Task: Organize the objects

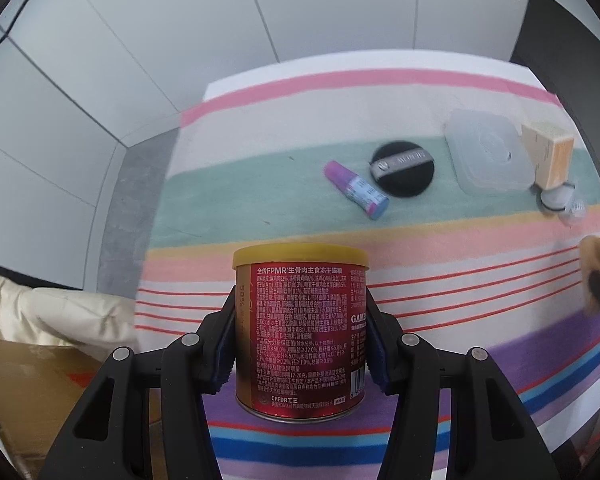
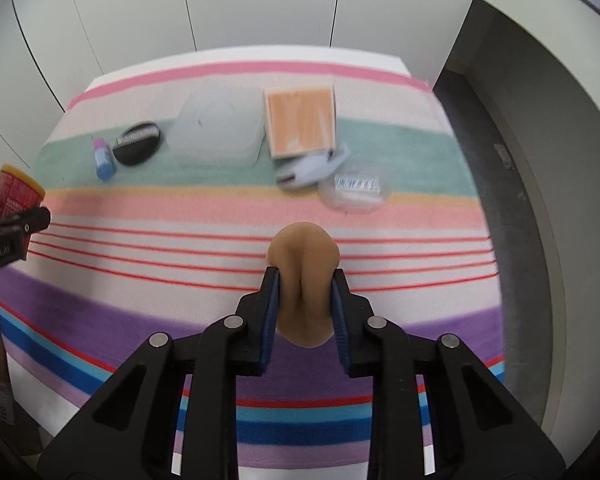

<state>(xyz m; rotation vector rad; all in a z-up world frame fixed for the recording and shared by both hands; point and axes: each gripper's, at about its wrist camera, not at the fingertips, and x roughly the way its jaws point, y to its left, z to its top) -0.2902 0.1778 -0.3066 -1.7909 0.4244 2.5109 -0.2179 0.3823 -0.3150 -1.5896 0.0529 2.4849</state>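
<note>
Red cylindrical tin with yellow lid (image 1: 300, 332) is clamped upright between the blue pads of the left hand-held gripper (image 1: 300, 344), above the striped cloth-covered tabletop (image 1: 260, 216). Tan soft sponge puff (image 2: 304, 280) is pinched, creased, by the right hand-held gripper (image 2: 305, 312). Farther back on the green stripe are seen a purple-capped small tube (image 1: 356, 190), black round puff (image 1: 403, 168), translucent plastic box (image 1: 488, 156)
</note>
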